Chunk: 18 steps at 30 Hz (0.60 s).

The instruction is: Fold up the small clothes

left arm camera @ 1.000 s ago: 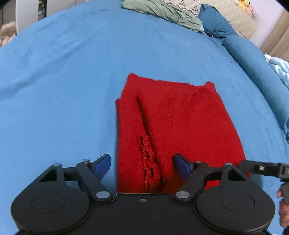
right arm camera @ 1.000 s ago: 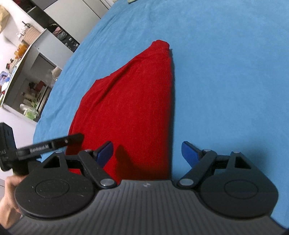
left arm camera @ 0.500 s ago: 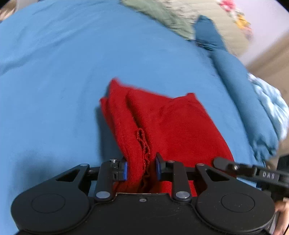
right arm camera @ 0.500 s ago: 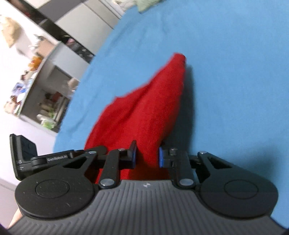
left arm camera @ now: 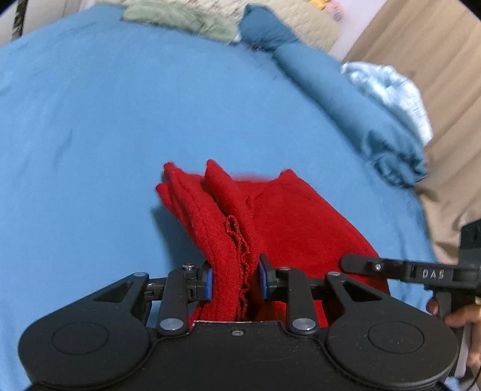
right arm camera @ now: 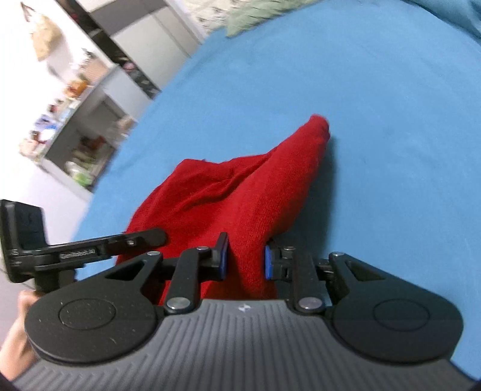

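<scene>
A red knitted garment lies partly folded on the blue bedsheet. My left gripper is shut on its near edge, with the layered hem bunched between the blue pads. My right gripper is shut on the other near corner of the same red garment. Both near corners are lifted off the sheet while the far end still rests on the bed. The right gripper's body shows at the right of the left wrist view, and the left gripper's body shows at the left of the right wrist view.
A rolled dark blue blanket and a pale blue cloth lie along the bed's right side. Green and beige pillows sit at the far end. Shelves and cabinets stand beyond the bed's left edge.
Both grippers were open a second ago, then closed on the garment's near edge. They have since lifted it, and the cloth has bunched and risen off the sheet.
</scene>
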Available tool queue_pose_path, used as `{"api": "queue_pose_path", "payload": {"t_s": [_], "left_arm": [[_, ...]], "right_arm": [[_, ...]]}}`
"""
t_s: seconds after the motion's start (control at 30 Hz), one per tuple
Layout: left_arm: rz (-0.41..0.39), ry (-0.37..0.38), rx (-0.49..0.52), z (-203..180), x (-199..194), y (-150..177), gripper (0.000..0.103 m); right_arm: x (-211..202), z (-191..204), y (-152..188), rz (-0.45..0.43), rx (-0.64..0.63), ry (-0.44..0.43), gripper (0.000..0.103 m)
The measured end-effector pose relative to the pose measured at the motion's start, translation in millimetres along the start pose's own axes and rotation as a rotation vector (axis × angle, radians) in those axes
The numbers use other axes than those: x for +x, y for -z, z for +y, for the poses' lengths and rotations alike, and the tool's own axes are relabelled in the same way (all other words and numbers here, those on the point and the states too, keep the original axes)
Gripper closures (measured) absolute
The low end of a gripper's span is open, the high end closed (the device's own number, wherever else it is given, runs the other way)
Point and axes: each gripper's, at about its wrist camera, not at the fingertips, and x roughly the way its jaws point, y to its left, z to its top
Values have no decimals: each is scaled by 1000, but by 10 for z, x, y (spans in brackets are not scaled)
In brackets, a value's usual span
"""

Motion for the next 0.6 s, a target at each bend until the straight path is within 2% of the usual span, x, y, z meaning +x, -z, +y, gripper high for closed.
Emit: {"api": "queue_pose_path", "payload": {"t_s": [0.1, 0.17, 0.27, 0.37, 0.4, 0.43, 0.5, 0.6], "left_arm": [[-13, -76, 17, -11, 140, 199, 71], [-31, -71, -3, 10, 137, 234, 71], [-31, -75, -17, 12, 88, 208, 69], [-56, -131, 18, -26, -83, 213, 57], [-77, -155, 30, -33, -146, 229, 42], [-100, -181, 37, -41, -205, 235, 31], [-117, -214, 51, 8, -252, 268, 30], [-75, -256, 72, 99, -142, 335, 30]], "right_arm": [[91, -175, 205, -16, 49, 7, 64], [96, -226, 229, -28, 81, -10, 64], [74, -155, 223, -25, 27, 12, 62], [-36, -101, 210, -35, -22, 62, 48], [-101, -79, 216, -57, -36, 83, 40], [-170, -53, 230, -88, -53, 104, 36], [-228, -8, 251, -126, -85, 150, 23], [-146, 35, 315, -134, -140, 243, 23]]}}
